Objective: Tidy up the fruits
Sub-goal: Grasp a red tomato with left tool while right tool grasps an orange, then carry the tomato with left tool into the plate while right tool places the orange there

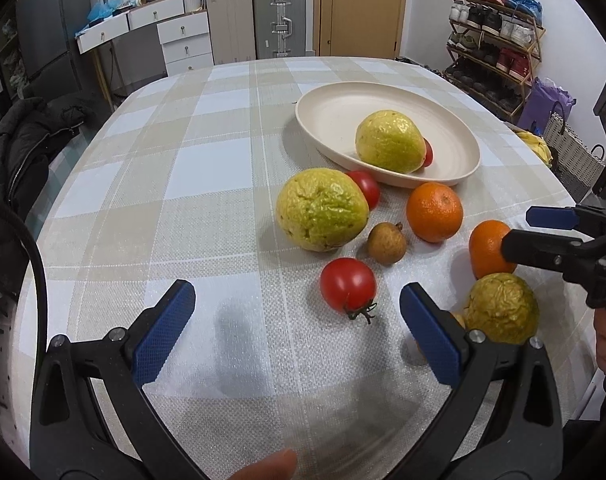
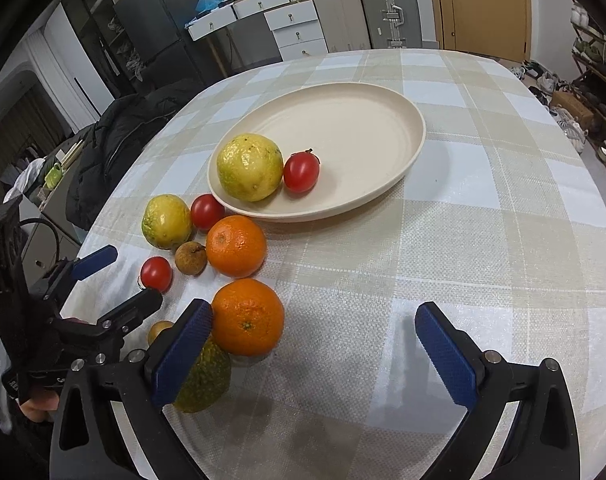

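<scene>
Reaching with my right gripper (image 2: 313, 344), jaws spread, I centre the orange (image 2: 247, 317) at ten o'clock; my left gripper (image 1: 297, 330) idles, spread, empty.

left claw (image 1: 297, 322) jaws spread wide, right claw (image 2: 313, 338) spread wide, both low, level

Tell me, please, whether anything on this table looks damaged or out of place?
Nothing is spilled or broken. Only a yellow-green fruit and a tomato sit in the plate; the rest lie loose on the tablecloth. The nearest green fruit looks wrinkled and darker.
</scene>
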Tool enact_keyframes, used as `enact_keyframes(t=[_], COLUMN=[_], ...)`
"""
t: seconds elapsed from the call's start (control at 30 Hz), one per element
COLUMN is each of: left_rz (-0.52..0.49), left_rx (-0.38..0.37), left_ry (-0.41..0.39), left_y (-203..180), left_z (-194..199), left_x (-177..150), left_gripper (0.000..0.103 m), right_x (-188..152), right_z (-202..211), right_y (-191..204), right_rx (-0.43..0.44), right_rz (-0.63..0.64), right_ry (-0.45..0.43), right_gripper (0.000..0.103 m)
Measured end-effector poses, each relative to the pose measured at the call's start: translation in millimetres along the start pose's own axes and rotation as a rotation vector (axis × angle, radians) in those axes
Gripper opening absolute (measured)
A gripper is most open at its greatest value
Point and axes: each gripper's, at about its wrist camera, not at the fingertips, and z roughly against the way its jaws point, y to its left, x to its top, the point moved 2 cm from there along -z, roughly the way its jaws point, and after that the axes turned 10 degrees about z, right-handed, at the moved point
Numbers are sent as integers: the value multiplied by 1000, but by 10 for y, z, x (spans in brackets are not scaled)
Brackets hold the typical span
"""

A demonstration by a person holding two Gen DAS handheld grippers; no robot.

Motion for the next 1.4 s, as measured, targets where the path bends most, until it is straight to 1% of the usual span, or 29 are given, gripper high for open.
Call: enact_keyframes(t=[0.1, 0.13, 0.23, 0.27, 0.3, 0.33, 0.4, 0.43, 0.5, 0.53, 0.57, 0.6, 0.63, 0.67, 0.7, 0.77, 0.83, 0.93, 1.13, 1.4], left_rz=[4, 5, 0, -1, -2, -4, -13, -17, -23, -24, -27, -35, -45, -51, -53, -50, -53, -56, -59, -50], left_rx=[-8, -11, -26, -29, -33, -40, -58, -65, -96, -115, -113, -111, -109, -114, -118, -128, -133, -136, -139, -147], left_ry=[6, 5, 13, 16, 20, 26, 34, 40, 52, 60, 55, 52, 50, 50, 50, 51, 52, 47, 37, 19], left_y=[17, 18, 10, 9, 2, -7, -31, -46, -71, -89, -102, -119, -138, -154, -165, -173, -185, -201, -215, -197], left_z=[-10, -12, -17, -12, -13, -17, -23, -28, -31, -38, -35, -34, -32, -28, -27, -15, -10, 7, 60, 130], left_x=[-2, 1, 3, -3, -8, -12, -23, -30, -51, -64, -74, -83, -90, -98, -100, -112, -117, -121, -122, -101], left_gripper=[102, 101, 94, 89, 85, 83, 71, 67, 54, 51, 49, 42, 38, 30, 26, 26, 26, 26, 26, 26], right_x=[-15, -17, -18, -21, -23, -24, -22, -23, -20, -19, -19, -18, -20, -19, -15, -10, -7, -5, 9, 24], right_z=[-16, -24, -35, -37, -39, -38, -32, -28, -25, -28, -36, -43, -47, -49, -49, -55, -63, -70, -83, -61], right_y=[28, 46, 123, 151, 180, 206, 242, 249, 254, 250, 244, 239, 239, 240, 243, 252, 258, 275, 333, 317], right_rx=[12, 20, 54, 64, 72, 76, 78, 81, 102, 116, 129, 140, 152, 166, 176, 194, 207, 223, 194, 195], right_rz=[4, 8, 26, 33, 40, 48, 60, 60, 56, 48, 40, 31, 25, 20, 15, 10, 1, 1, 29, 32], right_ry=[-1, -2, -4, -4, -5, -8, -13, -13, -11, -9, -7, -5, -5, -5, -5, -6, -6, -12, -28, -46], right_gripper=[101, 98, 87, 83, 81, 78, 75, 72, 67, 64, 62, 61, 57, 54, 52, 48, 47, 40, 38, 38])
